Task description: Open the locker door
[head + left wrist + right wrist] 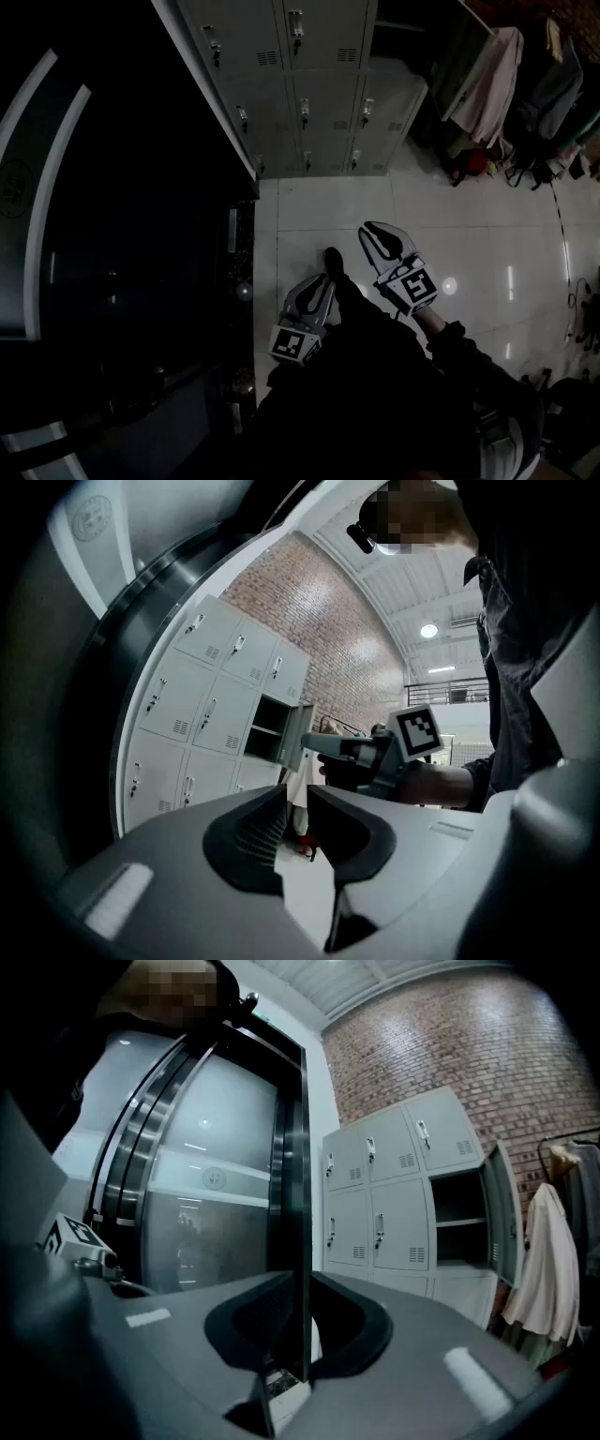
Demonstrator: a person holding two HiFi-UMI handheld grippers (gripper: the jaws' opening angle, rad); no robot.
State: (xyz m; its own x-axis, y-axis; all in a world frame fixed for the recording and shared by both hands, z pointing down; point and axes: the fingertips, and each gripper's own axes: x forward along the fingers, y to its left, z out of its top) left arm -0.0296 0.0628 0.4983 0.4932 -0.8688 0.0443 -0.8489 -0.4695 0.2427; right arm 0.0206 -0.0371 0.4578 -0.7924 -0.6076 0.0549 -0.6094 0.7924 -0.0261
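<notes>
Both pairs of jaws stand slightly parted with nothing between them, the left gripper [298, 799] and right gripper [305, 1283] held in the air over the white tiled floor [487, 234], well apart from the grey lockers [375, 1194], where one locker door [503, 1215] already hangs open.

Grey locker door [503, 1215] open, 2nd row down.

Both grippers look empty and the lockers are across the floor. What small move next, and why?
Probably step toward the locker bank, leading the right gripper at a closed door's handle: its jaws stand slightly apart on nothing, the left gripper likewise, and neither reaches any door.
</notes>
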